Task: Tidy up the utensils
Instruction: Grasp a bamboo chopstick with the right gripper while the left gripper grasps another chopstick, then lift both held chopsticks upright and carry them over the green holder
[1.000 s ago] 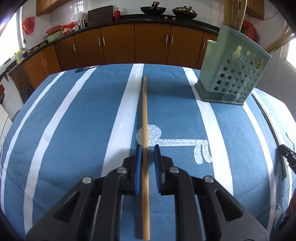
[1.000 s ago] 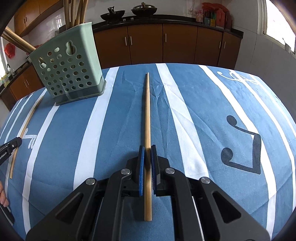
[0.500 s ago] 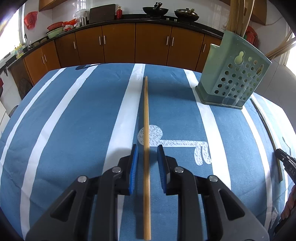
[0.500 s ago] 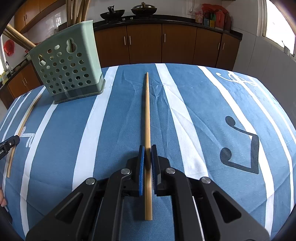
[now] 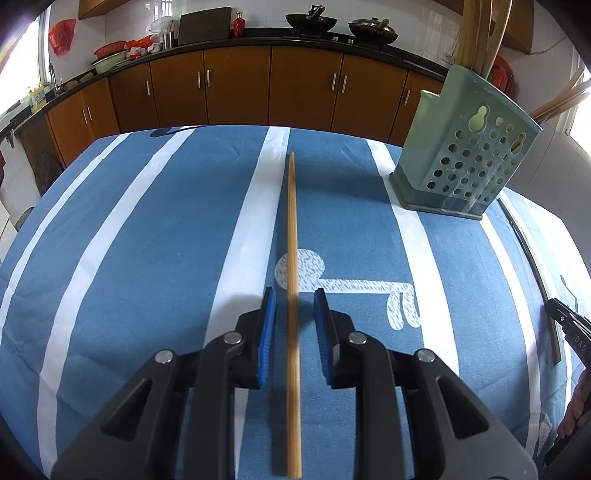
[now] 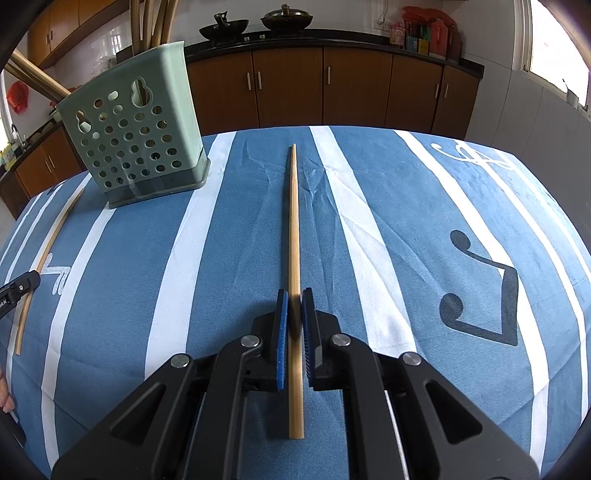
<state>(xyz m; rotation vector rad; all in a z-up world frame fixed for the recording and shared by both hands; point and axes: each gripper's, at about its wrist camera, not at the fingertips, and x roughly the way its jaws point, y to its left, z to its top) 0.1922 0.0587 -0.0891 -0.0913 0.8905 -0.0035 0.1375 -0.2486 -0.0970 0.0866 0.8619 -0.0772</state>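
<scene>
Brown wooden cabinets (image 5: 236,92) with slim metal handles along the far wall, under a dark countertop (image 5: 332,40). Two black woks (image 5: 312,20) on the stove at the back, white tiled wall (image 6: 332,14) behind. Bright daylight from a window (image 6: 554,40) at the right of the right wrist view. In front, a table under a blue cloth with white stripes (image 5: 147,240), printed with music notes (image 6: 476,288).

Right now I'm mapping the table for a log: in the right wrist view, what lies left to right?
Loose chopstick near the left edge → green utensil holder → chopstick clamped in the right gripper → black music-note print.
</scene>
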